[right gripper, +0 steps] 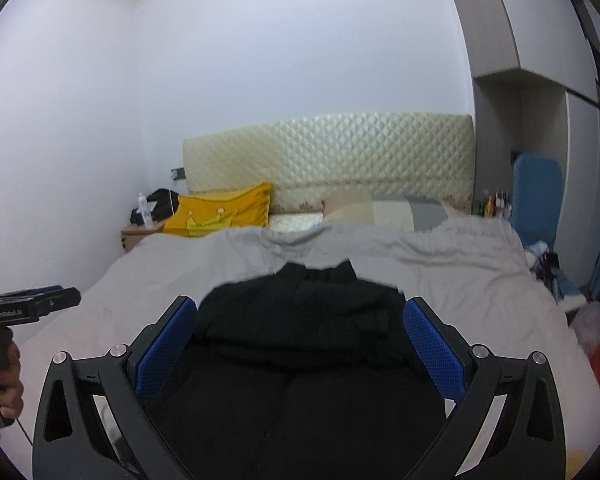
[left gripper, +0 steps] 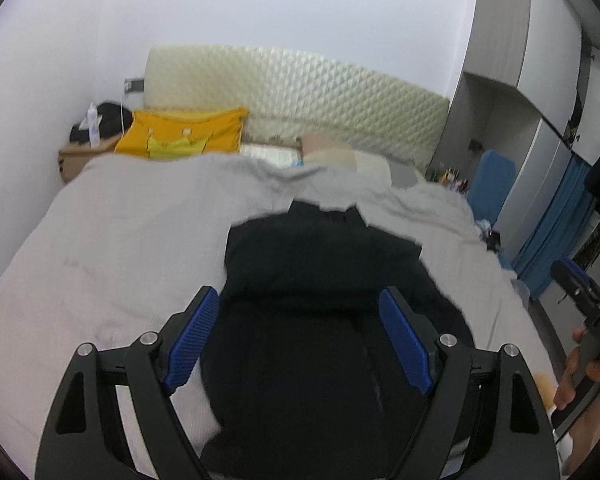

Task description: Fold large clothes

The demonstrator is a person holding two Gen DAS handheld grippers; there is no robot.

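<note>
- A bedroom with pale walls is showing in both wrist views, with a cream quilted padded headboard (right gripper: 328, 160) standing at the far end of a bed covered by a light grey wrinkled bedsheet (right gripper: 440, 276).
- A bright yellow-orange fabric cushion (right gripper: 220, 210) is leaning near the headboard, just beside a small wooden bedside stand (right gripper: 134, 238) that is carrying a white plastic bottle (right gripper: 145, 210) and a dark bag.
- A tall grey-and-white wardrobe (left gripper: 512, 80) is rising along the right side, with a blue curtain (left gripper: 556, 216) hanging beyond it.
- A large black garment (left gripper: 324, 264) is lying spread on the grey bedsheet in the middle of the bed, its far part bunched in folds and its near part lying flatter toward the cameras (right gripper: 300, 400).
- The left gripper (left gripper: 299, 334), black-framed with blue ribbed pads, is hovering over the near part of the garment; its jaws are standing spread wide apart and are pinching nothing.
- The right gripper (right gripper: 300, 346) is hovering likewise over the garment, jaws spread wide with only the black cloth showing between them.
- In the left wrist view the right hand (left gripper: 576, 376) is gripping its handle at the right edge; in the right wrist view the left hand (right gripper: 4, 376) is gripping its handle at the left edge.
</note>
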